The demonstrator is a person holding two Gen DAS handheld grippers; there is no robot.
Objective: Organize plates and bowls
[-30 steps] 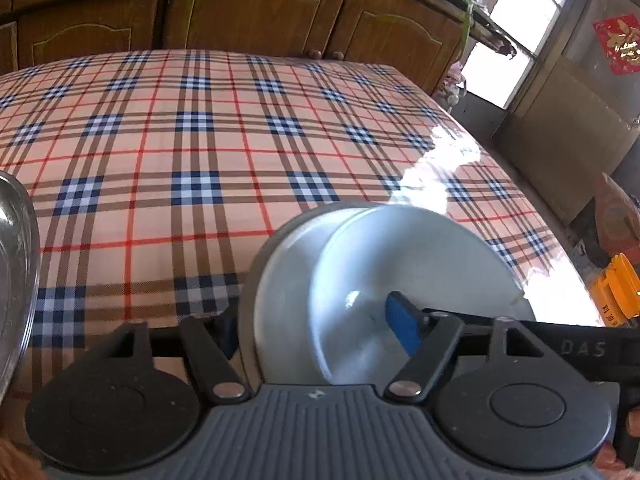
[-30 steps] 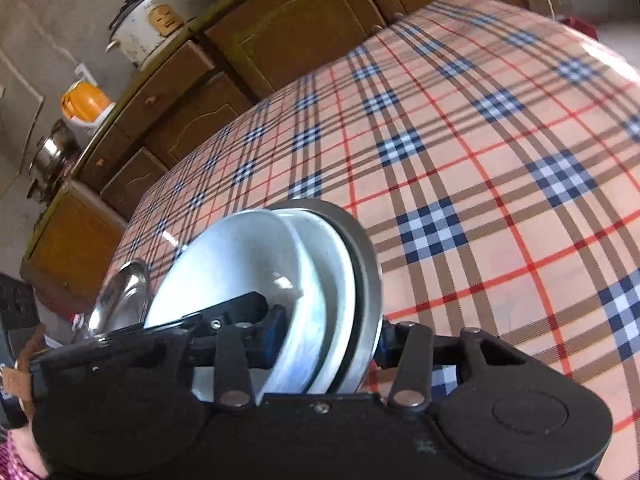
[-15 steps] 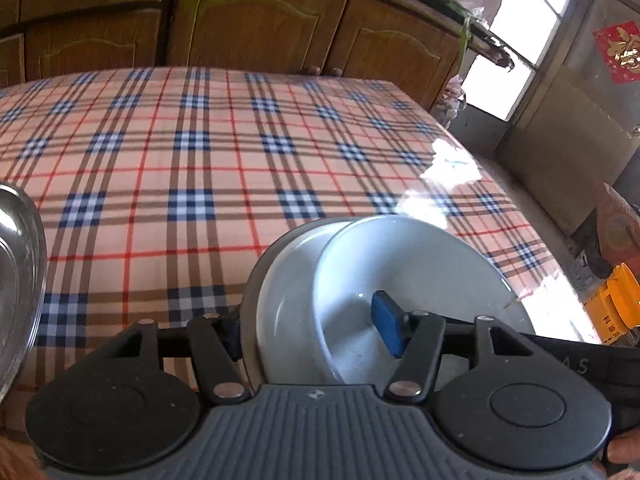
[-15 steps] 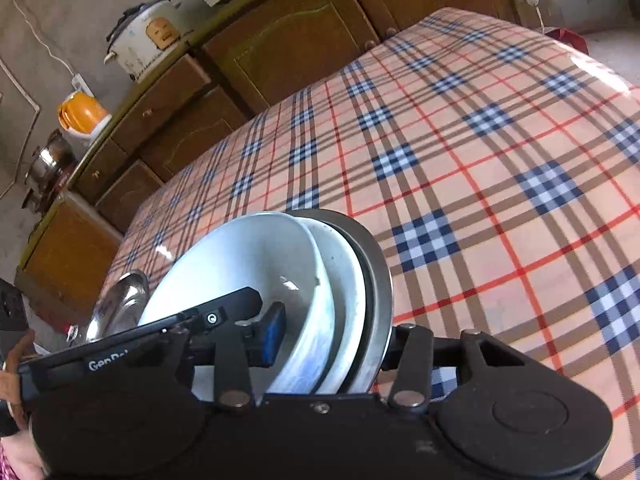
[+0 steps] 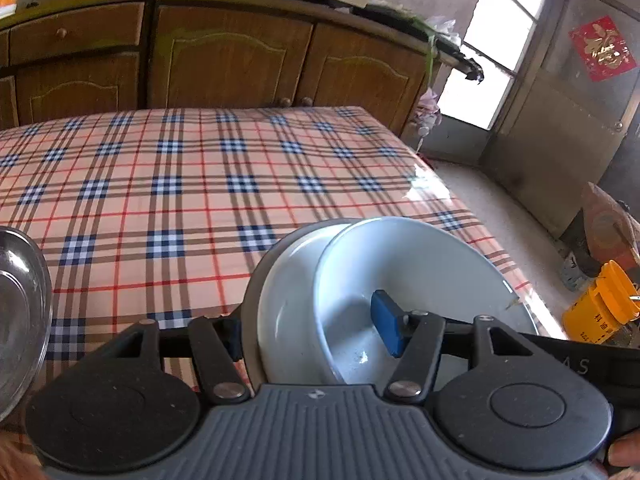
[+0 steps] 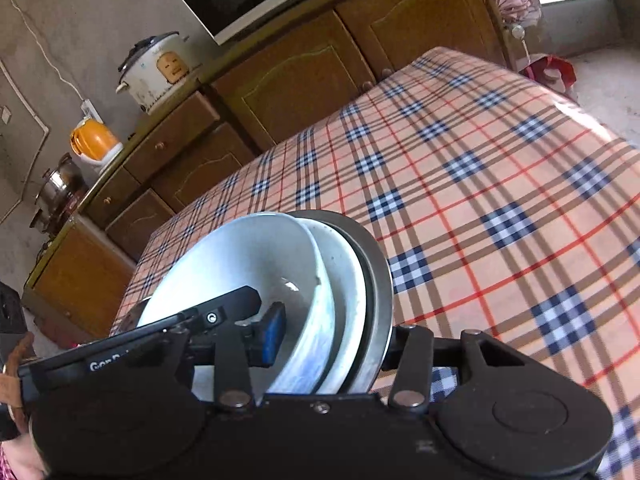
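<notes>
Both jaws are clamping the stacked bowls (left gripper, right gripper), over the checked tablecloth.

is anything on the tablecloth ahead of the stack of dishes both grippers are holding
Nothing visible: the plaid tablecloth ahead of the stack of dishes is bare. The only other item is a metal plate at the far left edge, off to the side.

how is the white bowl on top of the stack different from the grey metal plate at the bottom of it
The white bowl is glossy white and deep-sided; the grey metal plate is dull grey and looks much shallower. The bowl sits innermost, its whole inside showing, while the plate lies outermost, only a rim crescent visible behind another white dish. Both are round, nested in one tilted stack, and clamped together by the left hand-held gripper and the right hand-held gripper.
</notes>
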